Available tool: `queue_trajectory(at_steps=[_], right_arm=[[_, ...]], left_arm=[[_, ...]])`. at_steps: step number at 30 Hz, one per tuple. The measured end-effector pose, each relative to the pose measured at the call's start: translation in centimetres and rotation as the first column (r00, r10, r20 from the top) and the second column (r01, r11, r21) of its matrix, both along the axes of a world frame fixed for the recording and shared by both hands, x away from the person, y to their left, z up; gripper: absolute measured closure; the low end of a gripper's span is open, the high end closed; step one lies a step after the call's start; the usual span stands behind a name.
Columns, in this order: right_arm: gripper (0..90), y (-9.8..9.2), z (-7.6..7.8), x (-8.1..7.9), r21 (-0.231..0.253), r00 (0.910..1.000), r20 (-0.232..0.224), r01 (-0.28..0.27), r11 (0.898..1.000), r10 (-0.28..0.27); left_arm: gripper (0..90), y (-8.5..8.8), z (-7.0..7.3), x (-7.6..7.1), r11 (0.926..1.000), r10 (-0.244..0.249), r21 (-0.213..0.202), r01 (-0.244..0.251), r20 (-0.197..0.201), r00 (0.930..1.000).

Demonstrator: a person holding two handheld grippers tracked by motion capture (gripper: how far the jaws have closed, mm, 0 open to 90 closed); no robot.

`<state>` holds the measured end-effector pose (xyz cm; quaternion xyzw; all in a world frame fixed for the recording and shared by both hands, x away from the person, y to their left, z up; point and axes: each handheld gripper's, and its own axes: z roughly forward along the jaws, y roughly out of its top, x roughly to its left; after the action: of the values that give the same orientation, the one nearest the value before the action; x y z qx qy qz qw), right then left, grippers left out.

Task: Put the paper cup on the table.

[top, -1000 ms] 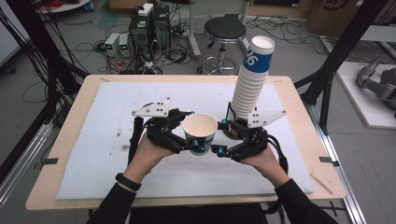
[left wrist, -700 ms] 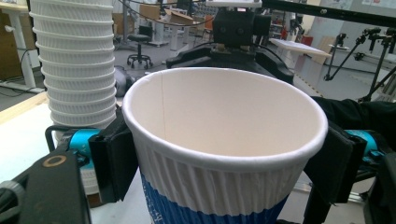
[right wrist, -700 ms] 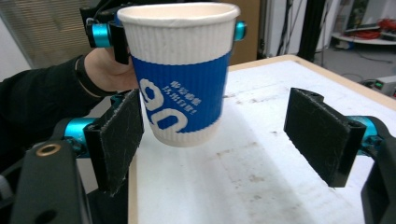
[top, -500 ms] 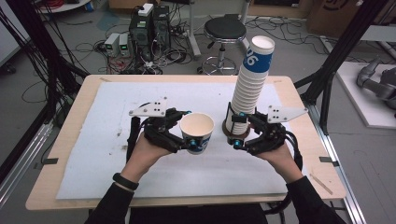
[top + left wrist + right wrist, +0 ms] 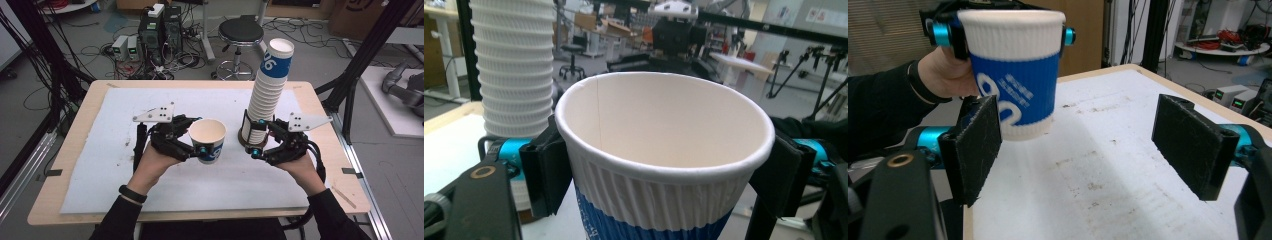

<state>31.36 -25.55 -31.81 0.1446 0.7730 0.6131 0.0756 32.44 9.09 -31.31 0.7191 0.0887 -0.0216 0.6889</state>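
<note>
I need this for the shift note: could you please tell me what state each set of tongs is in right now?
Left tongs: shut on the single paper cup, held clear of the table.
Right tongs: open, nothing between the jaws, beside the cup stack.

A light wooden worktop [image 5: 65,165] stands with a white mat [image 5: 125,105] spread over most of its surface, leaving bare wood as a border on all sides. The mat carries dark specks and smudges, thickest toward nine o'clock. Toward two o'clock of the mat's middle, a tall stack of paper cups [image 5: 265,100] stands upright in a dark round holder [image 5: 246,142] that rests on the mat. The stack's top cup has a blue band.
</note>
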Motion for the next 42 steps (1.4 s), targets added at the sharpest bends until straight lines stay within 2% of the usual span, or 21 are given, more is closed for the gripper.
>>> queue_trajectory(at_steps=[6, 14, 22, 27, 32, 36, 39, 42], right_arm=[[20.3, -0.1, 0.0, 0.1, 0.002, 1.0000, -0.002, -0.003, 1.000, 0.003], [20.3, -0.4, 0.1, 0.1, 0.006, 0.9997, -0.003, 0.026, 1.000, -0.026], [20.4, -0.7, 0.2, 0.4, 0.009, 0.9989, -0.006, 0.047, 0.999, -0.047], [20.4, -0.8, 0.2, 0.5, 0.011, 0.9982, -0.010, 0.058, 0.998, -0.058], [20.4, -0.8, 0.1, 0.5, 0.006, 0.9977, -0.013, 0.067, 0.998, -0.067], [20.4, -0.8, 0.1, 0.5, 0.005, 0.9976, -0.016, 0.068, 0.998, -0.068], [20.4, -0.8, 0.1, 0.6, 0.004, 0.9974, -0.015, 0.070, 0.998, -0.070], [20.4, -0.8, 0.1, 0.6, 0.001, 0.9971, -0.012, 0.075, 0.997, -0.075]], left_arm=[[21.8, 0.2, 0.2, 0.0, 1.0000, 0.002, 0.008, -0.002, 0.009, 1.0000], [21.8, 0.7, 0.3, 0.1, 0.9990, 0.031, 0.032, -0.032, 0.024, 0.9992], [21.9, 1.6, 0.4, 0.1, 0.9954, 0.083, 0.044, -0.085, 0.050, 0.9953], [21.9, 2.4, 0.5, 0.2, 0.9899, 0.128, 0.052, -0.132, 0.064, 0.9896], [21.9, 3.4, 0.5, 0.5, 0.9808, 0.181, 0.059, -0.186, 0.079, 0.9802], [21.9, 4.2, 0.5, 0.6, 0.9707, 0.228, 0.057, -0.233, 0.088, 0.9696], [21.9, 4.7, 0.5, 0.7, 0.9612, 0.265, 0.051, -0.271, 0.100, 0.9589], [21.9, 5.2, 0.4, 0.7, 0.9466, 0.312, 0.046, -0.319, 0.115, 0.9429]])
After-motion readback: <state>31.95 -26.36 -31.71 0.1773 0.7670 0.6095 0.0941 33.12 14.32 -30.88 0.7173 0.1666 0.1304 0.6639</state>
